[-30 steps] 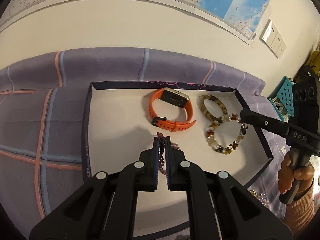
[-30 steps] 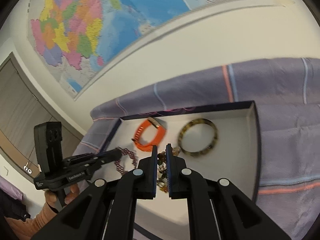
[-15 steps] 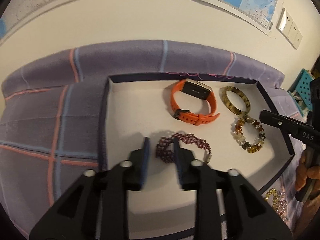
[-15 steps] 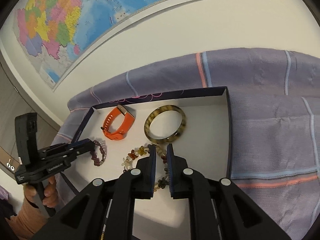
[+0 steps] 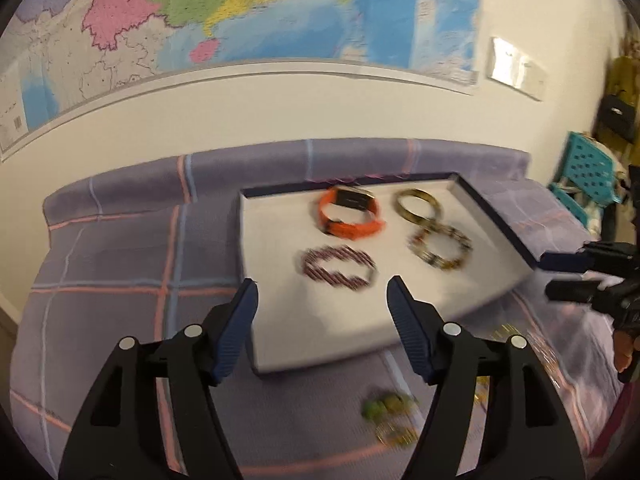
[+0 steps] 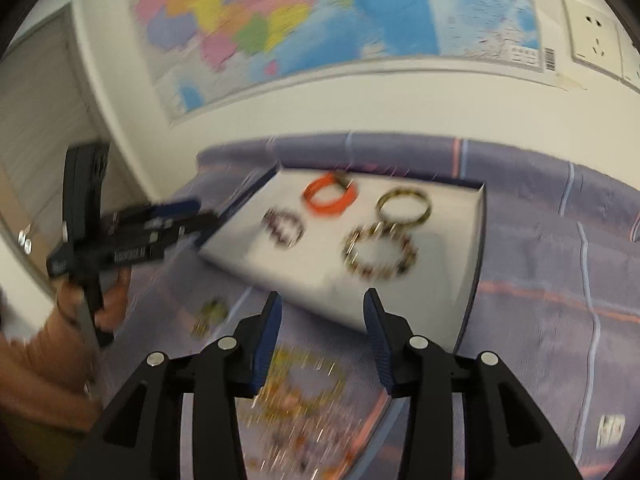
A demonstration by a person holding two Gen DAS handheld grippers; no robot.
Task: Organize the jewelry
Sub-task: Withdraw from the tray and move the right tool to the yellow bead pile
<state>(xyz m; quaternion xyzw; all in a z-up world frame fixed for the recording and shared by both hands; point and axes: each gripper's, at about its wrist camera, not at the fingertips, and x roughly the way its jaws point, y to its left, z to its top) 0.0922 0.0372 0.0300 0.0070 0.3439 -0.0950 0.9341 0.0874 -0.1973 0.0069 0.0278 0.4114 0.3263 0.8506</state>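
Note:
A white tray (image 5: 280, 320) with dark rim lies on a purple plaid cloth; it also shows in the right wrist view (image 6: 452, 284). In it lie an orange watch (image 5: 350, 216), a tortoiseshell bangle (image 5: 418, 202), an amber bead bracelet (image 5: 440, 248) and a dark red bead bracelet (image 5: 340, 267). My left gripper (image 5: 322, 292) is open and empty, above the tray's near edge. My right gripper (image 6: 322, 304) is open and empty, near the tray's front edge. Loose jewelry (image 6: 300, 392) lies on the cloth below it, blurred.
Green and gold pieces (image 5: 386, 406) lie on the cloth in front of the tray. A wall with a map (image 5: 240, 20) stands behind. A teal stool (image 5: 588, 172) is at the right. The other gripper shows at each view's side.
Both grippers opened and pulled back from the tray. The dark red bracelet and the amber bracelet now lie free in the tray. The view is motion blurred.

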